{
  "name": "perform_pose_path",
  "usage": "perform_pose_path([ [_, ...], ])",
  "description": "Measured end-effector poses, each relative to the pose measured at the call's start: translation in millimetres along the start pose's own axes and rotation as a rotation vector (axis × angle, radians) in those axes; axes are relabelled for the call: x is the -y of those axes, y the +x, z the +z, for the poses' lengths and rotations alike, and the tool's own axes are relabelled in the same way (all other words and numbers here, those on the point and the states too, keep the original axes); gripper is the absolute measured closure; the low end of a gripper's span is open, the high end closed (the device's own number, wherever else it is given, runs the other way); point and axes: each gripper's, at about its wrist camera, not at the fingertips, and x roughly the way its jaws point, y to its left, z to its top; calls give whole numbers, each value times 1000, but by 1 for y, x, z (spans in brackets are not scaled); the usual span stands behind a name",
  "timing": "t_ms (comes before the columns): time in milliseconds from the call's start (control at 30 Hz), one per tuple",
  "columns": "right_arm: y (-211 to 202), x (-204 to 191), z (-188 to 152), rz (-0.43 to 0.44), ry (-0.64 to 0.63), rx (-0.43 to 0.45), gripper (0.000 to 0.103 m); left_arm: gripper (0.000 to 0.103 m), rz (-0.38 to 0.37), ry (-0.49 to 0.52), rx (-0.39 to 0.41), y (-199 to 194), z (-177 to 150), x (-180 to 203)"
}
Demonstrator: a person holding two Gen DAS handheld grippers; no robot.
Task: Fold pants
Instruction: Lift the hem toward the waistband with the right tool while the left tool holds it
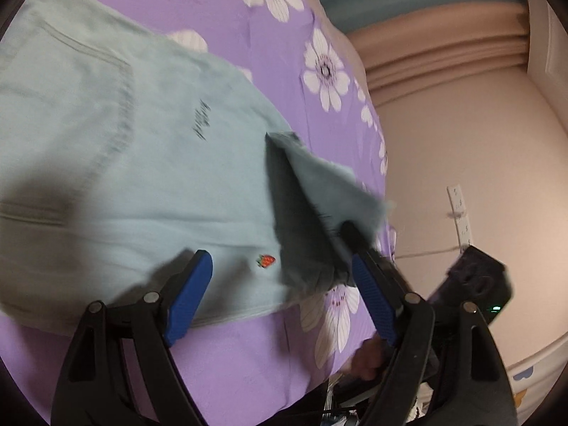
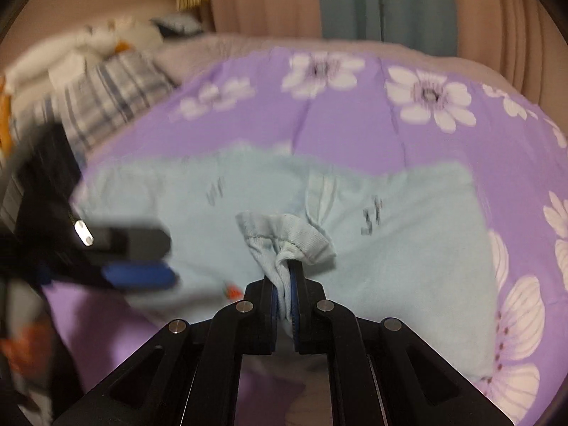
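Light blue pants [image 1: 135, 163] lie folded on the purple flowered bedspread [image 1: 248, 348]; a small strawberry patch [image 1: 266, 261] sits near their front edge. My left gripper [image 1: 280, 284] is open and empty, just above that edge. My right gripper [image 2: 284, 280] is shut on a bunched hem of the pants [image 2: 287, 238] and holds it lifted over the folded pants [image 2: 408, 259]. In the left wrist view the right gripper [image 1: 349, 234] shows with the raised cloth flap [image 1: 319, 191]. In the right wrist view the left gripper [image 2: 138, 273] shows blurred at the left.
The bedspread [image 2: 355, 124] covers a bed. Pillows and a plaid cloth [image 2: 106, 85] lie at the back left. Curtains [image 2: 383, 0] hang behind. A wall with a power strip [image 1: 461, 216] is to the right of the bed.
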Motion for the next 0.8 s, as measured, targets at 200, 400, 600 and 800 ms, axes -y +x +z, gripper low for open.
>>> perform_pose_path([
  [200, 7, -46, 7, 75, -123, 65, 96, 22, 57, -20, 124, -51, 7, -15],
  [400, 69, -72, -30, 114, -135, -171, 61, 21, 95, -52, 135, -70, 7, -26],
  [600, 31, -48, -10, 291, -24, -162, 49, 21, 55, 25, 83, -40, 15, 3],
  [800, -16, 24, 2, 156, 129, -30, 52, 24, 70, 151, 2, 21, 13, 47],
])
